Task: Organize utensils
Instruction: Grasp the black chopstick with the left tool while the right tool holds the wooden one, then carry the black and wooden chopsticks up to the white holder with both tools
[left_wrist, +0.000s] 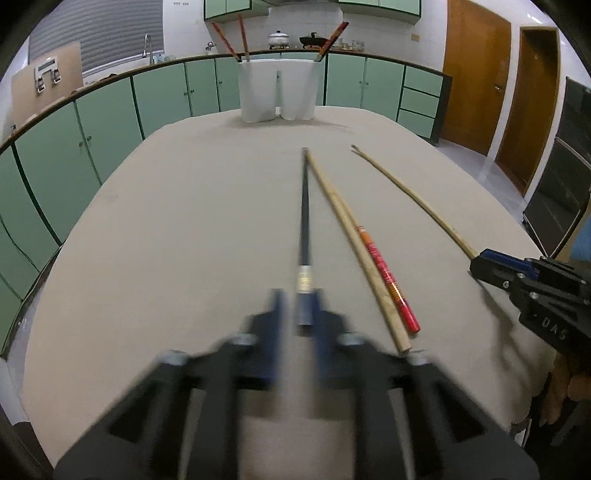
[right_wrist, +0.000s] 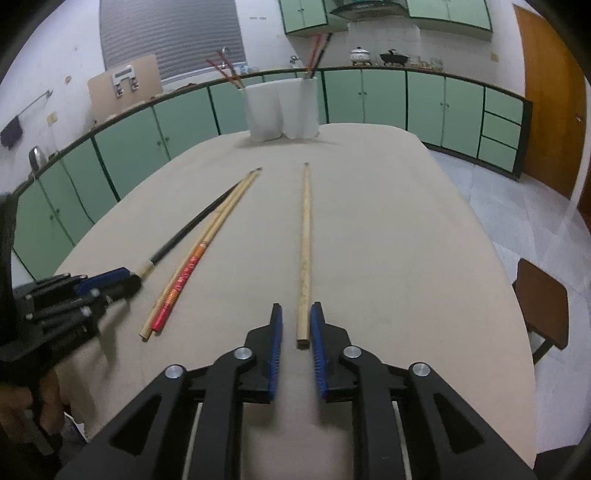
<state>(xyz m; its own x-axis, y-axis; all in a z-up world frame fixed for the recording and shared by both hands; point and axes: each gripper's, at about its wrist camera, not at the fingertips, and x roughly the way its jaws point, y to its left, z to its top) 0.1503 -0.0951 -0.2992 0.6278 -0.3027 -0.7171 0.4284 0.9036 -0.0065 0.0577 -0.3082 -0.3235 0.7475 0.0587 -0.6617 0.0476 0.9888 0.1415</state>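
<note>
Several chopsticks lie on the beige table (left_wrist: 184, 221). My left gripper (left_wrist: 299, 306) is open around the near end of a black chopstick (left_wrist: 304, 206), its pads either side without clamping it; the view is motion-blurred. A plain wooden chopstick (left_wrist: 347, 236) and a red-handled one (left_wrist: 388, 280) lie just to its right. My right gripper (right_wrist: 296, 317) is open, its blue pads (right_wrist: 276, 350) either side of the near end of a pale wooden chopstick (right_wrist: 305, 236). Two white holder cups (left_wrist: 277, 90) with chopsticks in them stand at the table's far end.
Green cabinets (left_wrist: 92, 122) ring the table on the left and far side. A wooden door (left_wrist: 476, 74) is at the far right. A brown stool (right_wrist: 543, 302) stands on the floor by the table's right edge.
</note>
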